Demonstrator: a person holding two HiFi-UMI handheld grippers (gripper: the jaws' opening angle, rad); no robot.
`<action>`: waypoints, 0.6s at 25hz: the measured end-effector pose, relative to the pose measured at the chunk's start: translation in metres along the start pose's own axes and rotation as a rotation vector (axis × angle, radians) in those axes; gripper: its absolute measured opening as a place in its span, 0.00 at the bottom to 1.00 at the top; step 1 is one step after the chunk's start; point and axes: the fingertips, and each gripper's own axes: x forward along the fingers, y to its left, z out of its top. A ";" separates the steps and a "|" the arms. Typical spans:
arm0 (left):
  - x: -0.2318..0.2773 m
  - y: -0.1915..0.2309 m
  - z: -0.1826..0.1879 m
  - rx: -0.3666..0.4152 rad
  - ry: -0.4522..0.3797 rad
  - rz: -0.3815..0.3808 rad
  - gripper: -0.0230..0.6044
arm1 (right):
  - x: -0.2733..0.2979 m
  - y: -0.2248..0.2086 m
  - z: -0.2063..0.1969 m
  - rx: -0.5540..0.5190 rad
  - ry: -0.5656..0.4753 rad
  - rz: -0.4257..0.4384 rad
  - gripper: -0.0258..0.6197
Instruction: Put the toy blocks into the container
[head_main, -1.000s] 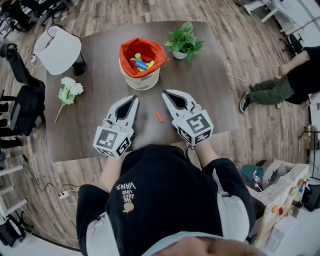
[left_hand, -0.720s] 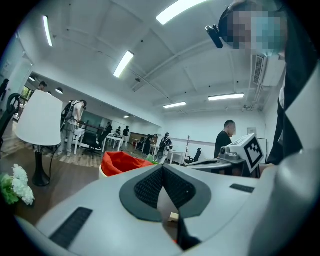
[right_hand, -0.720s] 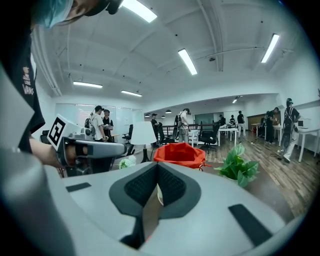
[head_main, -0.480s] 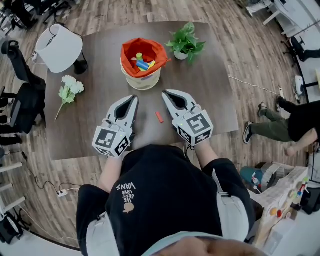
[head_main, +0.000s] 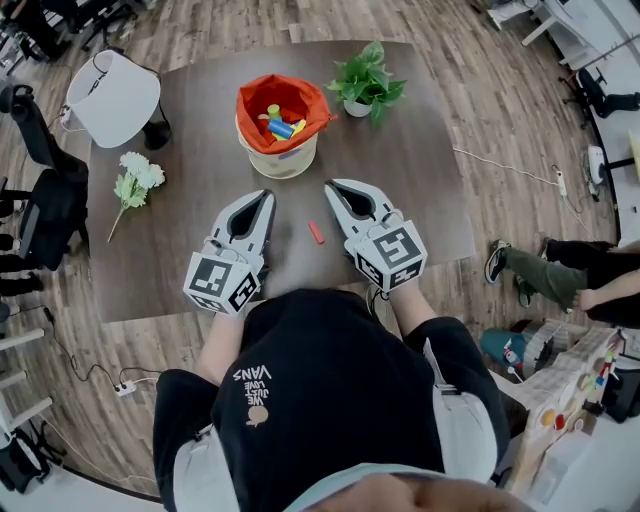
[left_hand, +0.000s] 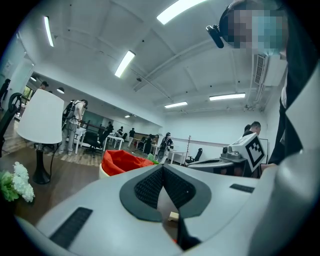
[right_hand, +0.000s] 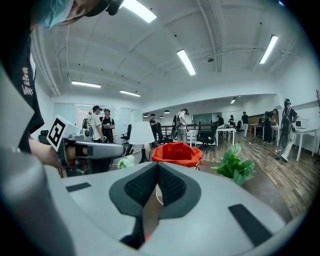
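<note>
A cream container (head_main: 276, 125) with an orange liner stands at the table's far middle, with several coloured blocks (head_main: 277, 122) inside. One small red block (head_main: 316, 232) lies on the dark table (head_main: 200, 150) between my two grippers. My left gripper (head_main: 268, 196) rests left of it, shut and holding nothing. To the block's right, my right gripper (head_main: 331, 187) is likewise shut and holds nothing. The left gripper view has the container (left_hand: 122, 162) beyond the closed tips (left_hand: 161, 167). In the right gripper view the container (right_hand: 176, 151) stands straight ahead of the closed tips (right_hand: 157, 166).
A potted plant (head_main: 366, 82) stands right of the container. A white lamp (head_main: 112, 97) and a bunch of white flowers (head_main: 135, 182) are on the table's left side. An office chair (head_main: 40, 200) stands at the left. A person's legs (head_main: 555, 275) lie on the floor at the right.
Both grippers and the red block have kept their places. The person on the floor at the right has shifted toward the lower right of the view.
</note>
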 end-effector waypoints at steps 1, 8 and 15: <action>0.001 0.000 -0.001 -0.001 0.001 -0.001 0.05 | 0.000 0.000 -0.002 0.001 0.003 -0.002 0.07; 0.006 -0.004 -0.003 -0.002 0.007 -0.024 0.05 | -0.006 -0.003 -0.018 0.013 0.036 -0.027 0.07; 0.011 -0.009 -0.009 -0.008 0.025 -0.050 0.05 | -0.015 -0.007 -0.042 0.043 0.079 -0.067 0.07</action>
